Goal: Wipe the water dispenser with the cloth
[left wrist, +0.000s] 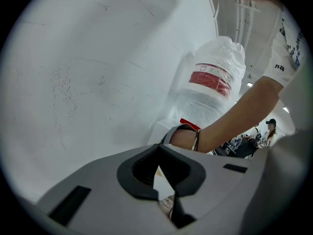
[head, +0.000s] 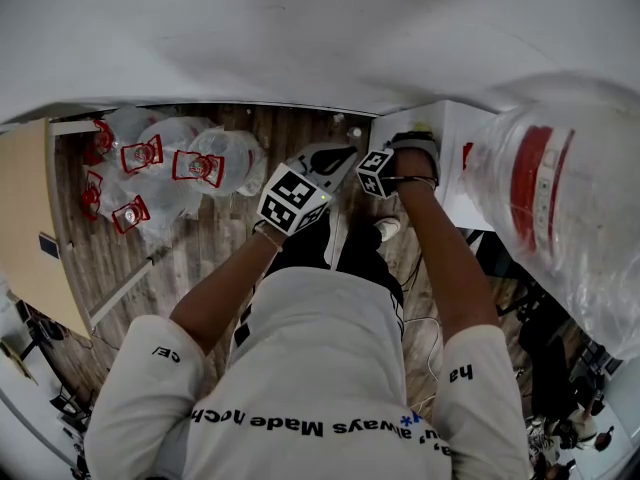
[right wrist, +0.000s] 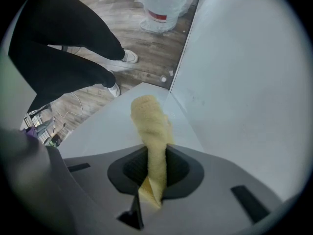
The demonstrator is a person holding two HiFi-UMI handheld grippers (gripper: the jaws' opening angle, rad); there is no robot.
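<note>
The white water dispenser (head: 455, 153) stands against the wall at the right, with a big plastic-wrapped water bottle (head: 560, 208) on top. My right gripper (right wrist: 152, 173) is shut on a rolled yellow cloth (right wrist: 149, 121). The cloth's free end lies on the dispenser's flat white top (right wrist: 107, 129), close to the corner by the wall. In the head view the right gripper (head: 385, 163) reaches over that top. Just to its left, my left gripper (head: 330, 158) hangs in the air. Its jaws (left wrist: 164, 182) are closed with nothing in them, and they point toward the bottle (left wrist: 210, 87) and the right wrist (left wrist: 188, 138).
A white wall (right wrist: 244, 82) runs right behind the dispenser. Several spare water bottles (head: 170, 163) with red caps lie wrapped on the wooden floor at the left. The person's legs and shoes (right wrist: 73, 53) stand close in front of the dispenser. Cables and clutter lie on the floor at the right.
</note>
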